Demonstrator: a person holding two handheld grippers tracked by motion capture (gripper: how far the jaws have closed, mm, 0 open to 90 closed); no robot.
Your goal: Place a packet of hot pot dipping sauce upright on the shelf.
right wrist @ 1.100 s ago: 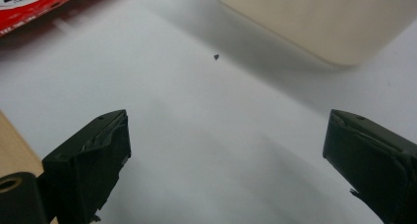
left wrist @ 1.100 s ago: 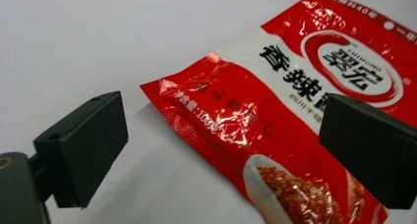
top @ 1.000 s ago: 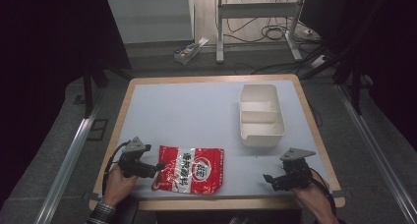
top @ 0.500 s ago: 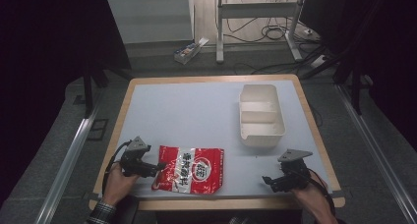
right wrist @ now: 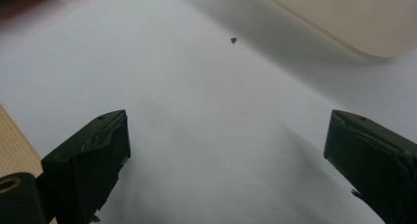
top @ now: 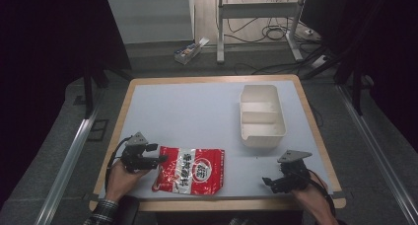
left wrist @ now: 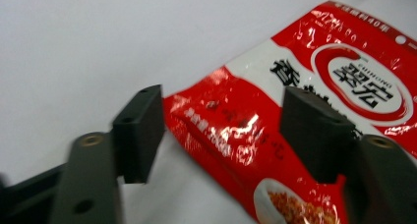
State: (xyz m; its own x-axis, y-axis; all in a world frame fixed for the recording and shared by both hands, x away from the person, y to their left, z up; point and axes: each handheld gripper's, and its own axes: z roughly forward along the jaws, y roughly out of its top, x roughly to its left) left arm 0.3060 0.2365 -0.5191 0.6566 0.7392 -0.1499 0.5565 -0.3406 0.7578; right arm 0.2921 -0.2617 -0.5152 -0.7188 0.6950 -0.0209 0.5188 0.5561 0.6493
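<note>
Over the past second the left tool [top: 160, 159] has edged forward to the near-left corner of the red snack packet [top: 192, 169], its jaws now apart around that corner, while the right tool [top: 268, 181] has barely shifted.

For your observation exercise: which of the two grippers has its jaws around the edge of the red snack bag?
The left gripper: its open jaws straddle the corner of the red snack bag. The right gripper is open over bare table, apart from the bag.

A grey-topped table [top: 197, 111] bears a red snack bag [top: 190, 169] and a white tray [top: 261, 115].
</note>
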